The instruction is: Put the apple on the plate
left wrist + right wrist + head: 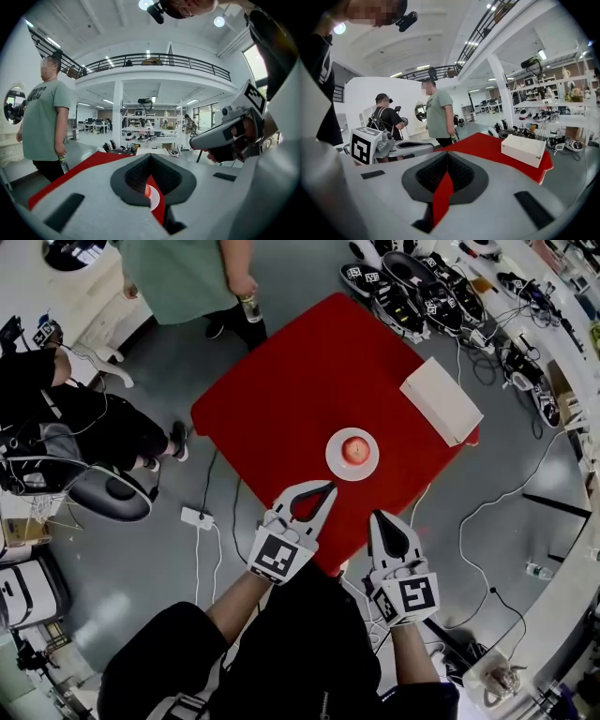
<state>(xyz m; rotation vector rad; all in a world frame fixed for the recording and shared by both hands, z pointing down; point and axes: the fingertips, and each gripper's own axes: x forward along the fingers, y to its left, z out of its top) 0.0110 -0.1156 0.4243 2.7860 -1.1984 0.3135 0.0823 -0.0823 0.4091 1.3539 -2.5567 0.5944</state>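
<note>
A red apple rests on a small white plate near the front edge of the red table. My left gripper hovers just short of the plate on its near left, jaws shut and empty. My right gripper is raised in front of the table's near edge, also shut with nothing in it. In the left gripper view, a sliver of the plate and apple shows through the hollow behind the closed tips of the left gripper. The right gripper view shows only red table past the right gripper.
A white box lies on the table's right corner. A person in a green shirt stands at the far side, and another in black is at the left. Spare grippers, cables and a power strip lie on the floor.
</note>
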